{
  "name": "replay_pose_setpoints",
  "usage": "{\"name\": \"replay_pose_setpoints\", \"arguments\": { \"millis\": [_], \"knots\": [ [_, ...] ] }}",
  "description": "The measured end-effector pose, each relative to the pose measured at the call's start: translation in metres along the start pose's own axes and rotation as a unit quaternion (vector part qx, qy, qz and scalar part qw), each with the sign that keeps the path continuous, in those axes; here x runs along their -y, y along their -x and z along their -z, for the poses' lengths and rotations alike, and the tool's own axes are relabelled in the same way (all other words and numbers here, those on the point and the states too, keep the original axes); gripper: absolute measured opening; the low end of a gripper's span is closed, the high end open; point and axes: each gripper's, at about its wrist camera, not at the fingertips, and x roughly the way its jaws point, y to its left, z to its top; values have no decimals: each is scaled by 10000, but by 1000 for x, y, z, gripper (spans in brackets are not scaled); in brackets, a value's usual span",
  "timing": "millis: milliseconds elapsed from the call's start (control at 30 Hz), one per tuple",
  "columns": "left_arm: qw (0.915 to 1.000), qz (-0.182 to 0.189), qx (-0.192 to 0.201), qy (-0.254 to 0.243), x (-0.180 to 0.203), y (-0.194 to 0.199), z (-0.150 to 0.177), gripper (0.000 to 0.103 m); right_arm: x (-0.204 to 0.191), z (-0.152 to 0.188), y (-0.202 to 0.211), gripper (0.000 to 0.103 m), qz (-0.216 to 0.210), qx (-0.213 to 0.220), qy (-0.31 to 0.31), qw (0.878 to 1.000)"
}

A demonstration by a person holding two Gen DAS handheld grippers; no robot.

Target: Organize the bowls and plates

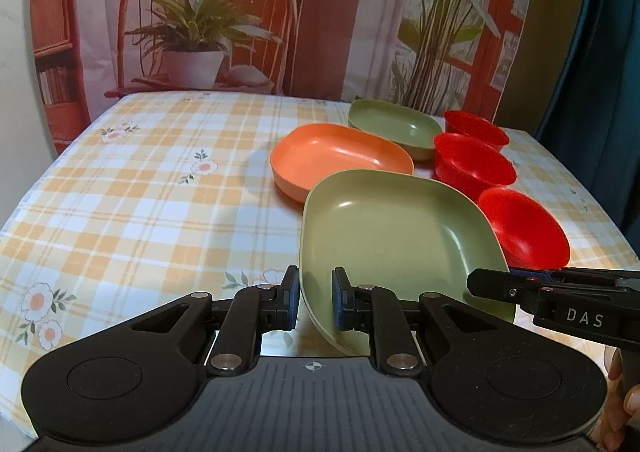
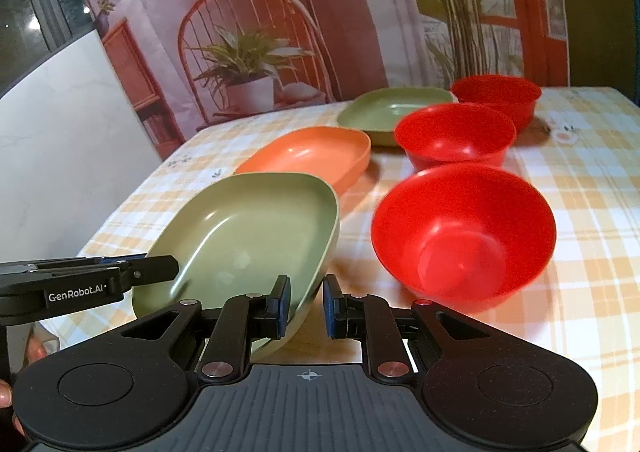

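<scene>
A green plate (image 1: 384, 236) (image 2: 248, 236) lies nearest, held at its two sides. My left gripper (image 1: 316, 298) is shut on its left rim, and my right gripper (image 2: 306, 304) is shut on its right rim. Each gripper also shows side-on in the other view: the right gripper (image 1: 486, 284) and the left gripper (image 2: 160, 268). Behind the held plate sit an orange plate (image 1: 340, 160) (image 2: 312, 156) and a second green plate (image 1: 394, 126) (image 2: 392, 108). Three red bowls stand in a row to the right: near (image 1: 524, 228) (image 2: 464, 228), middle (image 1: 474, 162) (image 2: 456, 132), far (image 1: 476, 126) (image 2: 496, 92).
The table wears a yellow checked cloth with flowers (image 1: 140, 192) (image 2: 592, 180). A printed backdrop of a chair and plants (image 1: 208, 24) hangs at the table's far edge. A white wall (image 2: 60, 140) stands left of the table. A person's fingers (image 1: 624, 396) grip the right tool.
</scene>
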Motion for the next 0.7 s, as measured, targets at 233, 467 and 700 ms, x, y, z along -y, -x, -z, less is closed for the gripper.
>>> {"name": "replay_pose_setpoints", "arguments": {
  "millis": [233, 467, 700],
  "knots": [
    [9997, 63, 225, -21, -2, 6, -13, 18, -5, -12, 1, 17, -22, 73, 41, 10000],
    [9994, 115, 311, -46, -6, 5, -31, 18, -7, -29, -5, 17, -57, 88, -19, 9999],
    [9989, 126, 421, -165, -13, 1, -59, 18, -11, -63, -15, 17, -126, 207, 138, 9996]
  ]
}}
